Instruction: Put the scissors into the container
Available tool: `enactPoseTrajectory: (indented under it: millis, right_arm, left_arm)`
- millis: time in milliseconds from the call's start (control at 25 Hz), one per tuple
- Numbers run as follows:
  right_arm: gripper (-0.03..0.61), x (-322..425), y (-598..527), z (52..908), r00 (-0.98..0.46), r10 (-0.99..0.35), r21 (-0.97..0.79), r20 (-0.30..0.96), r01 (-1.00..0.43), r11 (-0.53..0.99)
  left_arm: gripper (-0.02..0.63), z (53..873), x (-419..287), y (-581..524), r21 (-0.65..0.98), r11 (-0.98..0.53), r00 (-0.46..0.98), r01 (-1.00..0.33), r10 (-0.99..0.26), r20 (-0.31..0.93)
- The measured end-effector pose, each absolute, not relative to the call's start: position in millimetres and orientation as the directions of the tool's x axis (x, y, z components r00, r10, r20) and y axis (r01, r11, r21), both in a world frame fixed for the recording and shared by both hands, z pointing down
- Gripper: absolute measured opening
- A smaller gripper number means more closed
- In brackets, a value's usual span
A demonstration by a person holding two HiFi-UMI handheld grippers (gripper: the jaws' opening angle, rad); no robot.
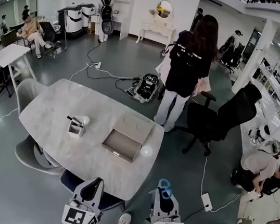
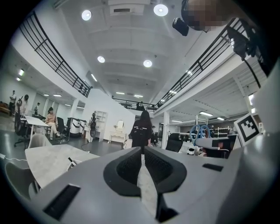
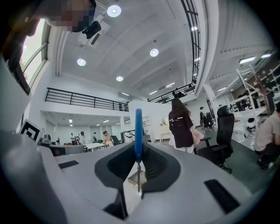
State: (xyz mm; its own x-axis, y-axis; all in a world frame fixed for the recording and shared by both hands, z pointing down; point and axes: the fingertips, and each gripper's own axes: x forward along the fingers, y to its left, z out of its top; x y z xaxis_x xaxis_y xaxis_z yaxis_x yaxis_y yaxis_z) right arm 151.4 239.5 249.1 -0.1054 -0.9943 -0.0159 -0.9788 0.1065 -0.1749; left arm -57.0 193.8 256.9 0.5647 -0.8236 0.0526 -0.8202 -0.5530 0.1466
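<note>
Head view: both grippers sit at the near edge, short of the table [image 1: 62, 104]. The right gripper [image 1: 165, 198] grasps the scissors [image 1: 164, 187], blue handles sticking out past its tips. The left gripper [image 1: 94, 185] carries nothing. An open grey box [image 1: 126, 139] lies mid-table, and I take it for the container. A white pen pot [image 1: 76, 126] stands to its left. I judge this the carry step. Next I need to bring the right gripper over the box, tip it down and let go.

Left gripper view: the left gripper [image 2: 143, 152] is clenched, pads together on nothing.

Right gripper view: the right gripper [image 3: 138, 151] pinches the scissors [image 3: 138, 131] edge-on, the handle upright. The box [image 3: 133, 178] shows beyond the gap.

White print on the standing person's [image 1: 188, 64] black shirt is too small to read, and I see no other lettering.
</note>
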Motion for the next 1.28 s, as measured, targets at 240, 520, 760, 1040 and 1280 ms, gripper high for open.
enactPoseTrajectory:
  millis: [240,520,760,1040,1280]
  right_arm:
    - [0.04,180,193,255,-0.13,-0.991,-0.18,-0.009,-0.975,0.13]
    - [0.04,198,152,262,-0.178,-0.984,-0.185,-0.002,-0.967,0.175]
    - [0.04,190,125,265,-0.215,-0.976,-0.193,0.011,-0.959,0.209]
    - [0.04,183,101,266,-0.215,-0.976,-0.189,0.02,-0.96,0.208]
    - [0.04,172,72,266,-0.194,-0.981,-0.176,0.024,-0.966,0.187]
  left_arm:
    - [0.034,262,-29,151,0.148,-0.535,0.547,-0.832,-0.834,0.064]
    - [0.034,264,-9,119,0.146,-0.503,0.515,-0.852,-0.855,0.059]
    - [0.034,267,-21,106,0.153,-0.466,0.481,-0.872,-0.873,0.083]
    - [0.034,267,-30,83,0.16,-0.471,0.488,-0.867,-0.868,0.09]
    - [0.034,271,-32,51,0.169,-0.509,0.527,-0.844,-0.846,0.085]
